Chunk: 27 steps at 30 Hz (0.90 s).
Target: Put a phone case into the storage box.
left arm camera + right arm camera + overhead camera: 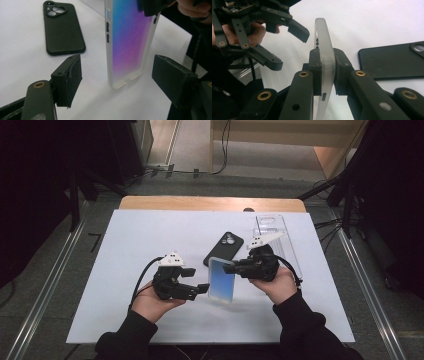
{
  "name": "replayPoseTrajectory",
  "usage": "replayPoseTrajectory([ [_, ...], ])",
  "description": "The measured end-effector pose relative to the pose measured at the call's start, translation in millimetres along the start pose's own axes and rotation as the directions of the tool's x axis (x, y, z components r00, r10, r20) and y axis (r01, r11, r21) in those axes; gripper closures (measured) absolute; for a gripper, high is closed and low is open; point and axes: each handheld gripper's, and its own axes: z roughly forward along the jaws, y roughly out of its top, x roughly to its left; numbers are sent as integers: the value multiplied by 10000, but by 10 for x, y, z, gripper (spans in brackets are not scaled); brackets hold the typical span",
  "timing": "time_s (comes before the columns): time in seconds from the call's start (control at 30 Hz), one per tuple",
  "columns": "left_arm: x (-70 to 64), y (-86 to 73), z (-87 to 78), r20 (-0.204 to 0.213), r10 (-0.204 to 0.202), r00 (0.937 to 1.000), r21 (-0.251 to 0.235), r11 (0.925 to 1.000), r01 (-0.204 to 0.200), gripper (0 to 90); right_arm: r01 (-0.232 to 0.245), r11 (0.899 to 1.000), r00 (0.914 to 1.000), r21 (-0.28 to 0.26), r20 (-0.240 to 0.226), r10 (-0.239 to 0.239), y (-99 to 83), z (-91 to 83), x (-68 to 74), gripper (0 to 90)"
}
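Here, my right tool (235, 268) pinches a frosted translucent phone case with a blue-to-purple gradient back (221, 280), its two black jaws pressed against the case's opposite faces, as the right gripper view shows with the case's pale edge (324, 57) standing between them. I hold the case upright above the white tabletop (130, 240), near its middle front, its long side running down toward the surface; whether its lower end touches the surface I cannot tell. In the left gripper view the case (128, 40) stands on end, its gradient face turned toward the camera, side buttons on its left edge and cut-outs along its bottom rim. My left tool (202, 289) is spread wide: its jaws sit on either side of the case's lower part, both clear of it, with white tabletop showing in the gaps. From the right gripper view, the left tool (292, 46) sits just beside the case, jaws apart. A matte black phone case with a round camera cut-out (224, 248) lies flat on the tabletop just behind the held case, apart from it. Farther back to the right a clear transparent phone case (272, 227) lies flat near the tabletop's far edge.
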Motion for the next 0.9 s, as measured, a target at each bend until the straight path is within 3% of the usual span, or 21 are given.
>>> replayPoseTrajectory([
  [0.2,30,37,-7,646,341,9973,472,9982,-372,321,464,9989,9978,84,-474,-460,-3,-52,-51,769],
  [0.4,16,123,-40,1228,690,9900,358,9966,-739,351,896,9958,9897,167,-1136,-871,10,-52,-79,769],
  [0.5,25,155,-60,1595,1020,9819,248,9939,-1073,376,1137,9932,9834,243,-1449,-1090,21,-46,-74,769],
  [0.6,51,188,-66,1649,1224,9787,314,9911,-1293,376,1624,9866,9727,176,-1707,-1571,29,-39,-65,769],
  [0.9,163,282,-69,2173,1236,9682,243,9910,-1320,418,2273,9735,9478,242,-2351,-2155,75,13,-39,769],
])
